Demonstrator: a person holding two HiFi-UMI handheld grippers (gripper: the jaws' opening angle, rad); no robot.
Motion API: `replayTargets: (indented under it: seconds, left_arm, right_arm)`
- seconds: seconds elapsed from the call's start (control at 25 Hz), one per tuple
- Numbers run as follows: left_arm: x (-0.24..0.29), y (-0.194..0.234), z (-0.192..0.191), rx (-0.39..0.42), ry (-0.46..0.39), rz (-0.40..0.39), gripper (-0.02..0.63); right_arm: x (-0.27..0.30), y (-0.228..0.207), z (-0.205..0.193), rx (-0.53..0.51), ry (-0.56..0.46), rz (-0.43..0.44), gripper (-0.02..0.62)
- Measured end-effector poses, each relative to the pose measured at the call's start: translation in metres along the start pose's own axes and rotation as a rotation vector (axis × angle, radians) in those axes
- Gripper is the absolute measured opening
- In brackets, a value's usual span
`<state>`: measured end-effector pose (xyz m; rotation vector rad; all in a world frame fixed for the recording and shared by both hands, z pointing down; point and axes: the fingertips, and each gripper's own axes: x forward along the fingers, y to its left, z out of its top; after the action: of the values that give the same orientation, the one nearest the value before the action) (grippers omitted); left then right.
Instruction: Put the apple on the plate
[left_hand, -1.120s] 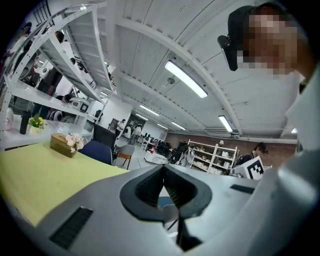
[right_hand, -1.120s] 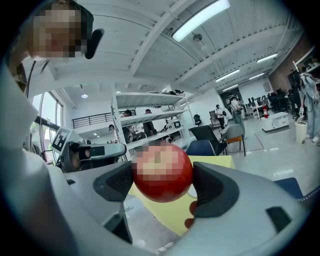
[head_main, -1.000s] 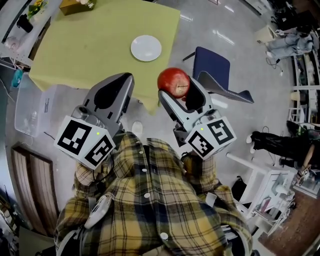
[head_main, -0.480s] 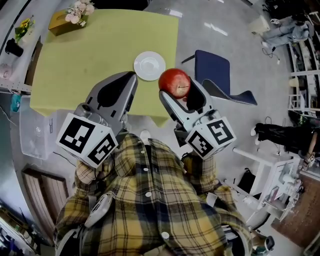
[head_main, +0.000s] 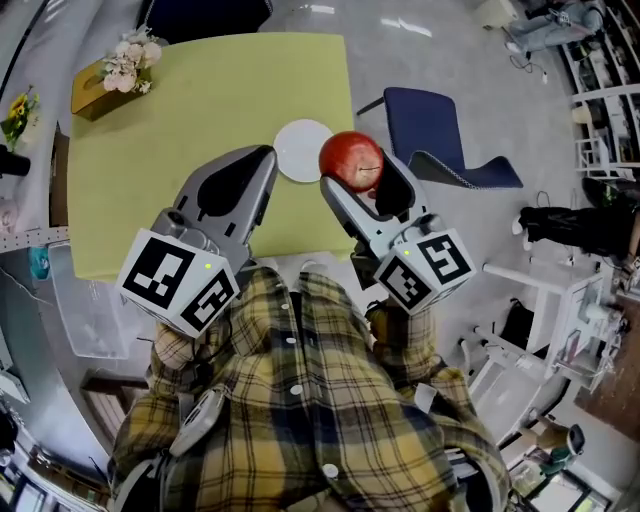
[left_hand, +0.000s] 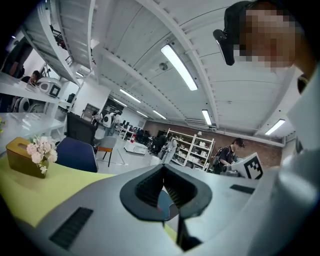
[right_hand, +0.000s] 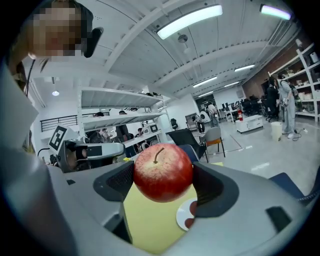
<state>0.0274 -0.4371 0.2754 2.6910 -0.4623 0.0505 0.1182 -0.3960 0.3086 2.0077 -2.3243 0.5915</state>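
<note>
Right gripper (head_main: 353, 178): raised at chest height, jaws pinching the red apple (head_main: 352, 160), stem up.
Left gripper (head_main: 264, 160): alongside, jaws pressed together, nothing between them.
White plate (head_main: 298, 150): on the yellow-green table (head_main: 200, 120), beyond both tips.
Blue chair (head_main: 425, 125): beside the table, on a grey floor.

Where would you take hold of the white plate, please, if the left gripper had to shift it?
Probably by its rim, on the side facing the person. The plate lies flat on the yellow table, so only the thin edge offers a pinch. The left gripper, shut and empty, could open and come in low from there; the right gripper holds the apple.
</note>
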Motion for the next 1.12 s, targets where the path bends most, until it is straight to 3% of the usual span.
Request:
replayTargets:
  seconds: [0.52,1.12]
  left_arm:
    - [0.029,0.036,-0.024,-0.062,0.101,-0.045,0.008]
    - [0.049,0.049,-0.058,-0.116,0.099,0.060,0.008]
  right_arm:
    - [0.031,-0.016,-0.018,0.021,0.081,-0.074,0.356]
    - [0.049,-0.049,-0.053,0.022,0.200,-0.002,0.356]
